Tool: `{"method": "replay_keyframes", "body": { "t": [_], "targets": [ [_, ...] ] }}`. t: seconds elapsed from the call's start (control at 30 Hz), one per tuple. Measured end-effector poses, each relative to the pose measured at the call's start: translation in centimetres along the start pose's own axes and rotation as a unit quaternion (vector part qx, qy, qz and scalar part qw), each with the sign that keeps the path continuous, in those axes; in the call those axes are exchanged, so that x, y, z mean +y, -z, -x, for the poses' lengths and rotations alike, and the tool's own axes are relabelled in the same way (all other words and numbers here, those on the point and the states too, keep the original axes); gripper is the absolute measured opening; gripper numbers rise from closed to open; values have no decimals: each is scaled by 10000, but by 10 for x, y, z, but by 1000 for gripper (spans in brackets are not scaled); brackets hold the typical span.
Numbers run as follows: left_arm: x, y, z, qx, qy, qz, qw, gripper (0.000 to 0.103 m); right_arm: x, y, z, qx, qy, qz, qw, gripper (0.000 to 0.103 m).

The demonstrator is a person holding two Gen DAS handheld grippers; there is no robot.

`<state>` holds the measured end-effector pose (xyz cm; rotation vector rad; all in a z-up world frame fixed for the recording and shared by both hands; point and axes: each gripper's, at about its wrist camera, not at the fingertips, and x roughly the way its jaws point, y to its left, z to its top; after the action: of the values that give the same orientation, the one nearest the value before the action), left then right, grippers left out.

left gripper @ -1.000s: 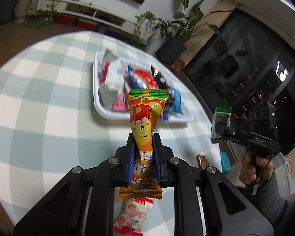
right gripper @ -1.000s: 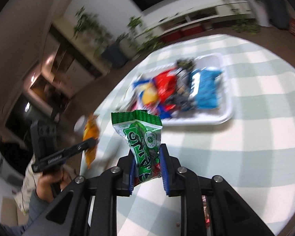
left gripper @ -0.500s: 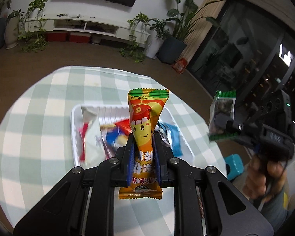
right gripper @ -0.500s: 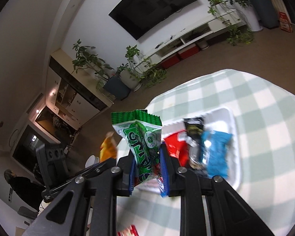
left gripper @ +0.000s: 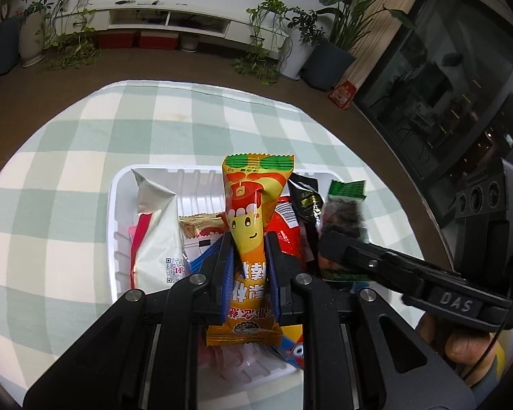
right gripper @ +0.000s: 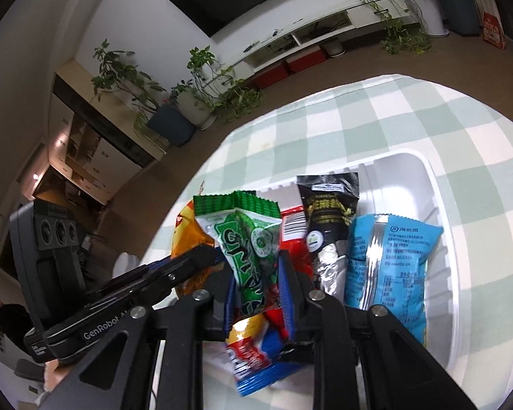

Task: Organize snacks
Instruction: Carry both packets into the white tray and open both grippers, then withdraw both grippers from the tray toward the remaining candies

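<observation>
An orange and yellow foil snack packet with a cartoon face (left gripper: 253, 212) is clamped upright in the left claw (left gripper: 249, 256), which is held above the white plastic tray (left gripper: 119, 184) on the green and white checked surface (left gripper: 51, 157). A green and white crinkled snack packet (right gripper: 253, 242) is gripped between the blue pads of the right claw (right gripper: 256, 290), just beside the left one over the same tray. In the tray are seen a white pouch (left gripper: 157, 239), a black packet (right gripper: 328, 215), a light blue packet (right gripper: 390, 259) and a red wrapper (right gripper: 292, 229).
</observation>
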<state>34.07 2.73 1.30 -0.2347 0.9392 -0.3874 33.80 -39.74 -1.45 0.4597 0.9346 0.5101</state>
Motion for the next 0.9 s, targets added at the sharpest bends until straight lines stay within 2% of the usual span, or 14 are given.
{"method": "replay_keyframes", "body": {
  "t": [0.13,0.33,0.37,0.4,0.7,0.8,0.87,0.9],
  "targets": [
    [4,-1,-14,13,-43,-2,10000,16,-7,3,-15,96,121,-16,9999,24],
    [7,-1,-26,76,-139,68,9999,19,-1,6,-18,45,352,287,9990,27],
    [8,-1,-29,111,-181,78,9997,24,0,7,-17,33,386,308,9988,28],
    [9,0,-32,165,-209,91,9996,24,0,8,-17,25,427,345,9985,32],
    [12,1,-32,81,-219,109,9997,24,13,11,-10,-32,684,611,9958,44],
    [13,1,-28,33,-255,136,9996,33,11,10,-9,-65,660,584,9961,47],
    [14,2,-23,-22,-325,191,9993,49,10,9,-7,-88,652,559,9963,47],
    [15,2,-20,-57,-271,219,9994,50,10,9,-6,-117,654,545,9963,47]
  ]
}}
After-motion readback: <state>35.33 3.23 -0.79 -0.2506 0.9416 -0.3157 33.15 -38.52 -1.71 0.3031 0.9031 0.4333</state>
